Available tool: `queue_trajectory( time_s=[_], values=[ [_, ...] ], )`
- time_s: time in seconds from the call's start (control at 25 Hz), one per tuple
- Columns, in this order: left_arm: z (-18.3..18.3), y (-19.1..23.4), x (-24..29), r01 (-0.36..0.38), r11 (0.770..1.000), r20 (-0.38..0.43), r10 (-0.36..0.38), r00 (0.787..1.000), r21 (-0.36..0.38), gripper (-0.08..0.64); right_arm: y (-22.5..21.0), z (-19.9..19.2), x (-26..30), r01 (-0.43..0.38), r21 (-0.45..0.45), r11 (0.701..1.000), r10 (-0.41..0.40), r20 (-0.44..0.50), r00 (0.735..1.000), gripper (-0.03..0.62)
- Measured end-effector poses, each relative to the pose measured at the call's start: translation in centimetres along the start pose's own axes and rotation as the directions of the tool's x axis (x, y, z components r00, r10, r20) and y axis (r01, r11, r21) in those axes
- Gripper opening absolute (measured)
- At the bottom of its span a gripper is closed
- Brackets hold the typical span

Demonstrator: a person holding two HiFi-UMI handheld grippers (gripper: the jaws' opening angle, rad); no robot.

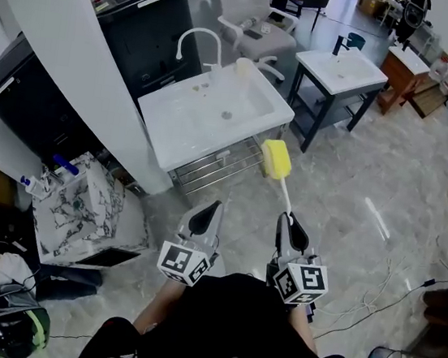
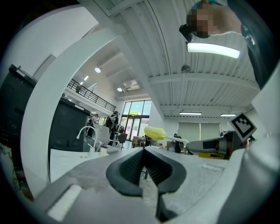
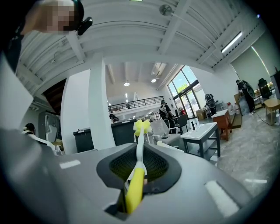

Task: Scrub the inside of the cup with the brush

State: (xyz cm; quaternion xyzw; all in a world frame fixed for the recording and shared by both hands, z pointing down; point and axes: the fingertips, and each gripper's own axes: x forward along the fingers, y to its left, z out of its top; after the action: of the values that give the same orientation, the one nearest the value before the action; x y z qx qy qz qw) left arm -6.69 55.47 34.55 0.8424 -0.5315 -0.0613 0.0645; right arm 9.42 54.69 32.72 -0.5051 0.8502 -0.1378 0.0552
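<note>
My right gripper (image 1: 287, 223) is shut on the handle of a brush whose yellow sponge head (image 1: 276, 158) points up and forward toward the white sink (image 1: 173, 126). In the right gripper view the yellow handle (image 3: 134, 186) runs between the jaws out to the brush head (image 3: 142, 127). My left gripper (image 1: 208, 213) is held beside it, shut with nothing in it; its pads (image 2: 131, 168) meet. A pale cup (image 1: 244, 67) stands on the sink's far right corner, next to the curved faucet (image 1: 200, 40), well away from both grippers.
A wire rack hangs under the sink. A second white sink table (image 1: 360, 77) stands to the right, a grey chair (image 1: 254, 14) behind. A white pillar (image 1: 84, 57), a black cabinet (image 1: 146, 25) and a marble-patterned box (image 1: 89, 205) are at left. Cables (image 1: 381, 293) lie on the floor.
</note>
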Motion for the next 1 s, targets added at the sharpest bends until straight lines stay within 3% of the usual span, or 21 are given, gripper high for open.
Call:
queue_trajectory(
  time_s=[0.44,1.0],
  values=[
    [-1.5,2.5,6.0,0.050,0.998,-0.019,-0.051,0.999,-0.027,0.002,-3.1,-0.8,3.8,0.071,-0.035,0.997,-0.072,-0.021,0.997,0.040],
    [-1.8,8.1,19.1,0.109,0.994,-0.063,-0.111,0.992,-0.030,0.002,-9.0,-0.1,15.7,0.112,-0.017,0.994,-0.113,-0.092,0.989,0.040]
  ],
)
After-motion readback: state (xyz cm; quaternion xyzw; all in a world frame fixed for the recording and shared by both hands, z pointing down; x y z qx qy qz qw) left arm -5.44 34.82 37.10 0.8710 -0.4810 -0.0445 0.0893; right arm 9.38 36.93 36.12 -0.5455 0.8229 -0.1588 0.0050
